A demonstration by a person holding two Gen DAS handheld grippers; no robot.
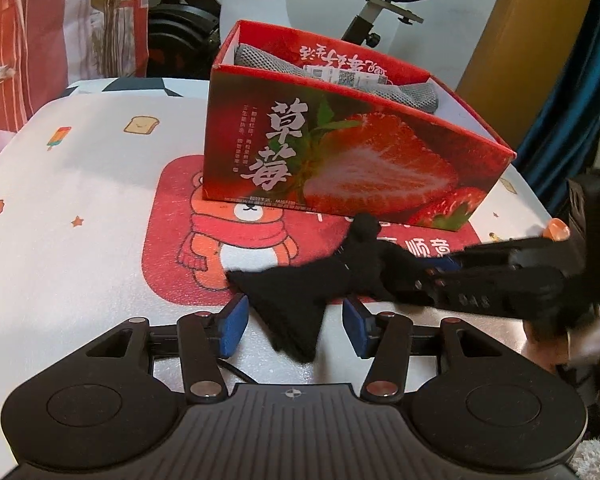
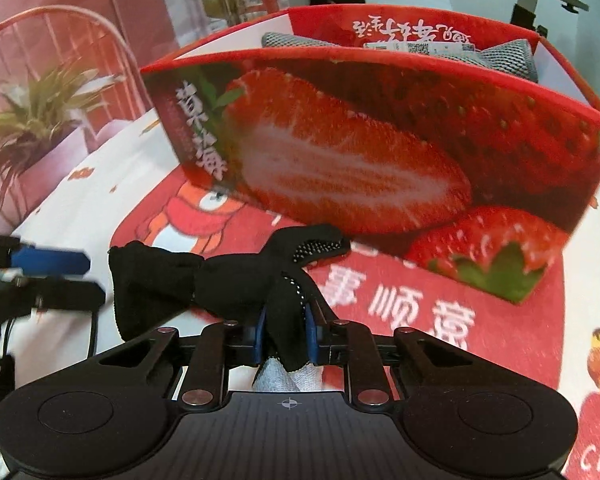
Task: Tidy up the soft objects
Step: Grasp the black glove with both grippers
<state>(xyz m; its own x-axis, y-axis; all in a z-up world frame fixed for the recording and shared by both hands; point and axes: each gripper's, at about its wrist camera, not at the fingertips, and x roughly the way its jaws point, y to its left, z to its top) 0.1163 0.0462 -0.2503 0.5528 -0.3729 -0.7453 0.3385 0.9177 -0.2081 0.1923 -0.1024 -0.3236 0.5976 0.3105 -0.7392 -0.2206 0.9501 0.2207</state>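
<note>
Right now, right gripper [image 2: 286, 332] jaws clamped on one end of the black glove [image 2: 228, 280]; left gripper [image 1: 296, 320] jaws apart around its cuff, low centre of frame. Limp, light, floppy: best pinched at bunched fabric, then lifted into the strawberry box [image 1: 340, 152] above, already holding grey cloth [image 1: 416, 96].

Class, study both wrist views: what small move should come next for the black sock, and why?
Probably close the left gripper on the black sock's free end. The right gripper already pinches the other end, while the left gripper's blue pads sit open either side of the fabric in front of the strawberry box.
</note>
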